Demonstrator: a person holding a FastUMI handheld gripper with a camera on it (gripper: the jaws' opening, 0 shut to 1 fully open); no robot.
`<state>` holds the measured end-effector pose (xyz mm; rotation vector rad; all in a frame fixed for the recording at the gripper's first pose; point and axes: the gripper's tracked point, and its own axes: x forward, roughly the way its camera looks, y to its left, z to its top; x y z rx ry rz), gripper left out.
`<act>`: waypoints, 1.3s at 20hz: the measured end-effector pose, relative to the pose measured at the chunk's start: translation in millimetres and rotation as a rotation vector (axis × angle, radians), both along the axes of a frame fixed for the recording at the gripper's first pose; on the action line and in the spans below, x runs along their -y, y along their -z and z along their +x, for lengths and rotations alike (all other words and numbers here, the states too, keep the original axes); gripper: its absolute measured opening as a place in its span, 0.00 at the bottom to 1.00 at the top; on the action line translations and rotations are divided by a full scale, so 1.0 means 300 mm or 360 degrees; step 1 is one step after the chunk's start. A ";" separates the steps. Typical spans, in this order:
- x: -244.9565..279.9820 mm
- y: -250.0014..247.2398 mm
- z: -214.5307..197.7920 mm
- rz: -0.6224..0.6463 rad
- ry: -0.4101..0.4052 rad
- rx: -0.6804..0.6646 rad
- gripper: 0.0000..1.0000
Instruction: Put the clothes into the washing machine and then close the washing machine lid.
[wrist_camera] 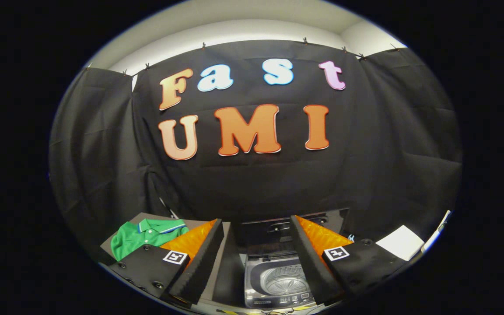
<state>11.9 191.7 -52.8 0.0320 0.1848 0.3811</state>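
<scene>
A green polo shirt [147, 238] with a striped collar lies folded on a dark surface, to the left of my left finger and partly hidden by it. The washing machine [274, 280] is a top-loader seen between my fingers, with its drum uncovered. Its dark lid [287, 227] stands raised behind the drum, against the black cloth wall. My gripper [256, 258] is open, fingers spread wide with nothing between them, held well above the machine.
A white sheet-like object [400, 243] lies to the right of my right finger. A thin white strip [435, 232] runs beside it. The black cloth wall closes off the space beyond the machine and shirt.
</scene>
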 end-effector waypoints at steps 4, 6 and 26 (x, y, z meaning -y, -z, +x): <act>-0.194 0.063 -0.053 -0.0037 -0.0198 -0.0063 0.98; -0.284 0.104 -0.077 -0.0070 -0.0298 -0.0096 0.98; -0.750 0.476 -0.260 -0.0315 -0.0763 -0.0455 0.98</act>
